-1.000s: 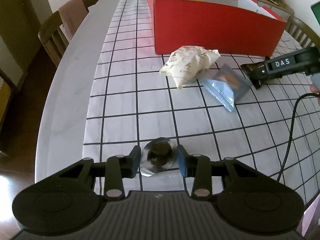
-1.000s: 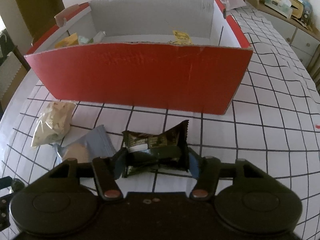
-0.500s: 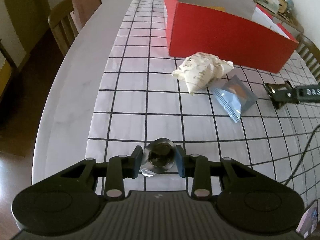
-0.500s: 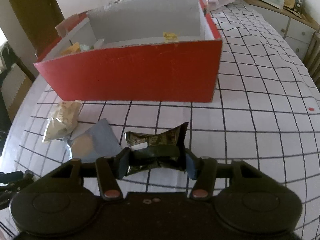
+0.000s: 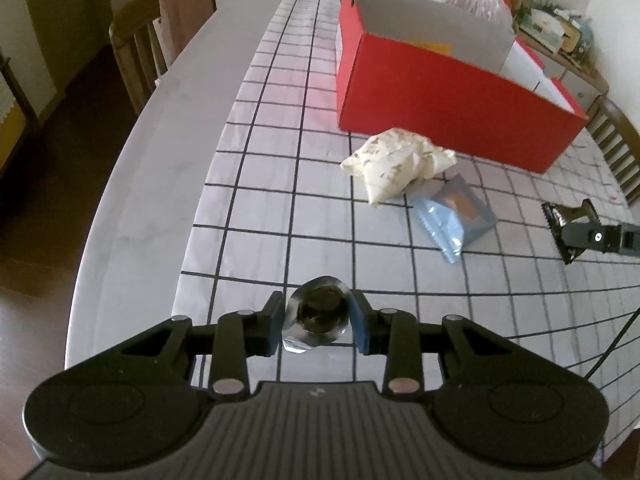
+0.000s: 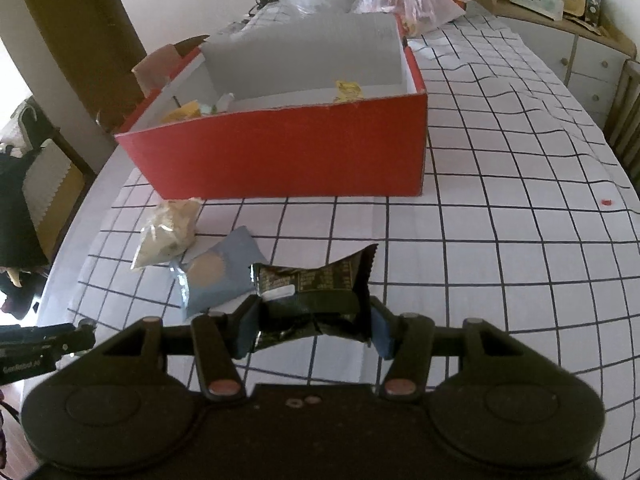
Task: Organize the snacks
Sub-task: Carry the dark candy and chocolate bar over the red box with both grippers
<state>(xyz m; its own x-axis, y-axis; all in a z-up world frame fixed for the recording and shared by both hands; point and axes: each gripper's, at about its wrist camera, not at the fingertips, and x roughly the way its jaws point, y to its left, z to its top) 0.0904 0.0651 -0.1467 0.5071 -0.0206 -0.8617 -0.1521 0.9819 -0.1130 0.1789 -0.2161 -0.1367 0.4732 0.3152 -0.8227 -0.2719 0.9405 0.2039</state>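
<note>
Two black two-finger grippers: the left gripper (image 5: 318, 326) clamps one round silver foil-wrapped snack (image 5: 319, 314), the right gripper (image 6: 312, 326) one dark crinkled snack wrapper (image 6: 316, 288). Two loose packets lie on the checked worktop (image 6: 500, 240): one cream printed bag (image 5: 396, 162) and one pale blue flat sachet (image 5: 456, 210). One red cardboard box (image 6: 288, 156) stands at the far side, with at least two yellow wrappers (image 6: 348, 90) inside.

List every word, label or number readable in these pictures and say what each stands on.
"GenRobot.AI": white lettering on the left claw body, seen from the right wrist view.
Dark snack wrapper in the right claw: print too small and blurred to read.
Cream snack bag: pattern only, no readable text.
</note>
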